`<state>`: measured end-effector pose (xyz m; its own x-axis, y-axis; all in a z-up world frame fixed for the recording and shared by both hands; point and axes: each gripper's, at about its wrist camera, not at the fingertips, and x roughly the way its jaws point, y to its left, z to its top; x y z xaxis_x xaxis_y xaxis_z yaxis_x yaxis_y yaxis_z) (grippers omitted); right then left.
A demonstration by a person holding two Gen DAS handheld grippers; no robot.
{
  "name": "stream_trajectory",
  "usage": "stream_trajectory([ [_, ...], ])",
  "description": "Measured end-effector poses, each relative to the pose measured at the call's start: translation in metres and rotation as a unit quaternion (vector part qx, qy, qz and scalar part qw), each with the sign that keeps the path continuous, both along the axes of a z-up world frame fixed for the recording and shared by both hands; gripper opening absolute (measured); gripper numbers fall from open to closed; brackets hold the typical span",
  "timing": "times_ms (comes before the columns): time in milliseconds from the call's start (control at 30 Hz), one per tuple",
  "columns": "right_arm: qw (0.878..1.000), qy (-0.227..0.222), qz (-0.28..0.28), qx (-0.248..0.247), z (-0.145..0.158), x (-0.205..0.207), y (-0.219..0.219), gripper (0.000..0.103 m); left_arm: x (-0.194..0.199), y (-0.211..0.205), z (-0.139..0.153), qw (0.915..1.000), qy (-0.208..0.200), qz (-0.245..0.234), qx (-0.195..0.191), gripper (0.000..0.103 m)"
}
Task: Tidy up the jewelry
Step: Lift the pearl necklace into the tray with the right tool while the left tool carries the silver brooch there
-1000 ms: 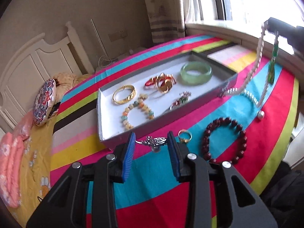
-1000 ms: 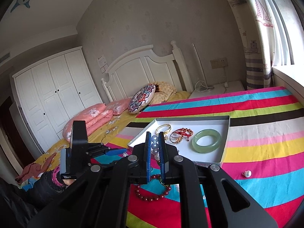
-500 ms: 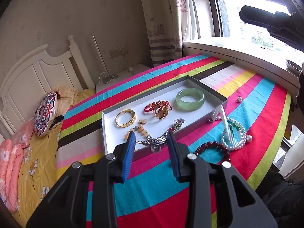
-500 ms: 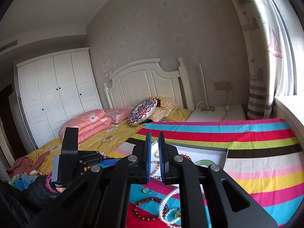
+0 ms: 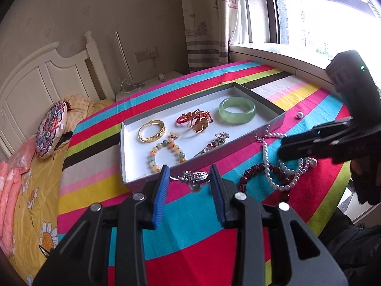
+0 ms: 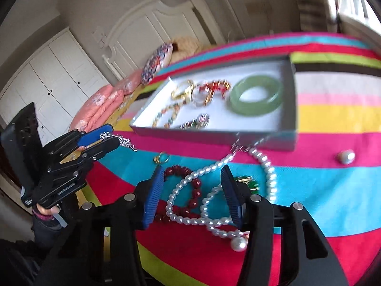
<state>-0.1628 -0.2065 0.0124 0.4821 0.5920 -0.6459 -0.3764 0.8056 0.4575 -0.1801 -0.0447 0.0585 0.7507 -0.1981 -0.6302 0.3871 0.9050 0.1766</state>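
Note:
My left gripper (image 5: 189, 178) is shut on a silver brooch (image 5: 194, 176) held across its blue pads above the tablecloth, in front of the white jewelry tray (image 5: 133, 128); it also shows in the right wrist view (image 6: 112, 138). My right gripper (image 6: 193, 186) is open, low over the pearl necklace (image 6: 197, 200) that lies on the cloth across a red bead bracelet (image 6: 183, 169). The necklace (image 5: 273, 174) and red bracelet (image 5: 252, 174) also show in the left wrist view.
The tray holds a green jade bangle (image 5: 236, 110), a gold bangle (image 5: 151, 131), a red-and-gold piece (image 5: 195, 119), a pastel bead bracelet (image 5: 166, 152) and a flower pin (image 5: 218, 139). A loose pearl (image 6: 346, 156) and a gold ring (image 6: 162, 158) lie on the cloth. A bed stands behind.
The right gripper lowered the pearl necklace onto the cloth, opened and let it go; it now hovers over it. The left gripper still holds the brooch.

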Motion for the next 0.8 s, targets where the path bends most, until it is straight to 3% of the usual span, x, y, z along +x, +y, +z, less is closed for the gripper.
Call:
stream_trajectory([
  [100, 0.999, 0.022, 0.027, -0.009, -0.003, -0.003, 0.018, 0.05, -0.002, 0.005, -0.003, 1.0, 0.001, 0.003, -0.008, 0.034],
  [233, 0.997, 0.009, 0.07, -0.036, -0.002, -0.027, 0.038, 0.048, -0.004, 0.016, -0.003, 0.9998, 0.001, 0.006, -0.021, 0.034],
  [467, 0.995, 0.034, 0.066, -0.061, -0.01, -0.003, 0.052, 0.042, -0.009, 0.028, -0.004, 0.9992, -0.002, 0.014, -0.036, 0.034],
  [567, 0.996, 0.026, 0.066, -0.06, -0.015, 0.007, 0.057, 0.01, -0.013, 0.032, -0.003, 0.9988, -0.005, 0.02, -0.045, 0.034],
  [600, 0.996, 0.022, 0.064, -0.052, -0.017, 0.008, 0.055, 0.01, -0.014, 0.034, -0.002, 0.9986, -0.006, 0.022, -0.048, 0.034],
  [667, 0.998, 0.028, 0.055, 0.0, -0.023, 0.008, 0.044, 0.009, -0.015, 0.036, 0.0, 0.9985, -0.008, 0.024, -0.049, 0.034],
  [700, 0.996, 0.039, 0.05, 0.06, -0.027, 0.009, 0.032, 0.009, -0.016, 0.037, 0.001, 0.9985, -0.009, 0.025, -0.048, 0.034],
  [733, 0.99, 0.052, 0.048, 0.119, -0.03, 0.01, 0.022, 0.009, -0.016, 0.038, 0.002, 0.9985, -0.012, 0.025, -0.047, 0.034],
  [800, 0.963, 0.058, 0.04, 0.259, -0.035, 0.009, -0.003, 0.009, -0.017, 0.038, 0.006, 0.9985, -0.016, 0.024, -0.046, 0.034],
])
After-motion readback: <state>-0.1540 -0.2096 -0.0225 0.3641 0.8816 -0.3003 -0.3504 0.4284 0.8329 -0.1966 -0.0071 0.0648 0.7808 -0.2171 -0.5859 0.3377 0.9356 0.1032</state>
